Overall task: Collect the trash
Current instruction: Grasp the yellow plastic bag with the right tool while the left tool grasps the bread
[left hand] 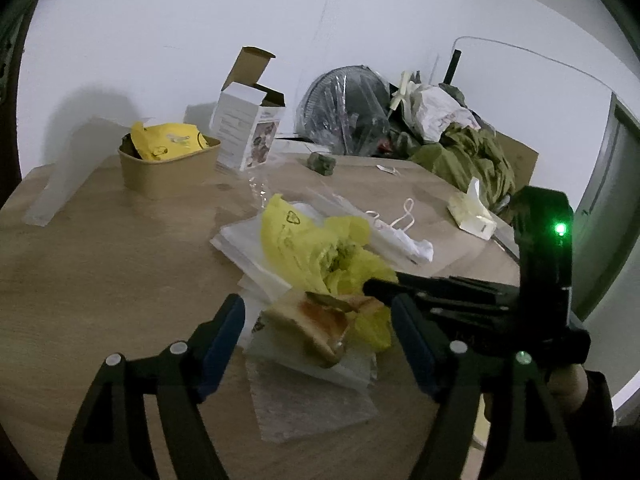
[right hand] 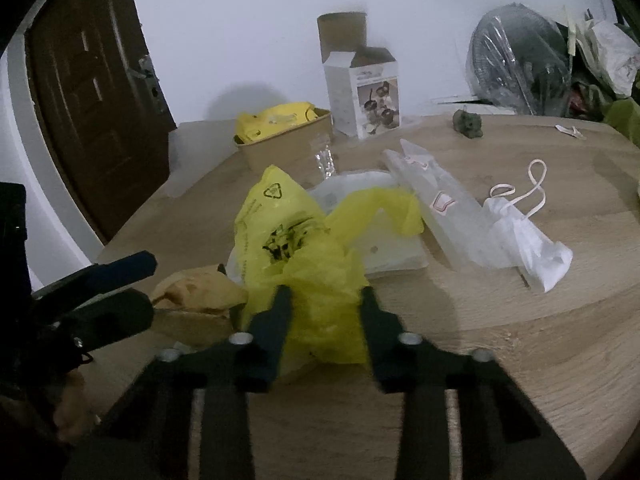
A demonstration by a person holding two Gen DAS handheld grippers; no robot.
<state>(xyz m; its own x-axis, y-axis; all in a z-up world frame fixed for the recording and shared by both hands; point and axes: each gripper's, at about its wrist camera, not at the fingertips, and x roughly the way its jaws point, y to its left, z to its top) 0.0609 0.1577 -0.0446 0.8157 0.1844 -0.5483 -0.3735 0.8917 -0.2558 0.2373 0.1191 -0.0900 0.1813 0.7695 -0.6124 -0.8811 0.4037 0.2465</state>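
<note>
On the wooden table (right hand: 520, 340), yellow plastic bag (right hand: 304, 264) standing crumpled, long axis running away toward the wall, right gripper (right hand: 324, 300) pinching its near end, left gripper (left hand: 316, 320) spread wide around a sandwich piece (left hand: 320, 328).

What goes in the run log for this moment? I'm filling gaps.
left gripper: open around bread | right gripper: astride yellow bag, grip unclear | table: cluttered

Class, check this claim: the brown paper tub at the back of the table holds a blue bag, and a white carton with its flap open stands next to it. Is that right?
One detail is wrong: the bag in the tub is yellow, not blue. Both wrist views show this. The white carton with its flap open does stand next to it on the table.
</note>
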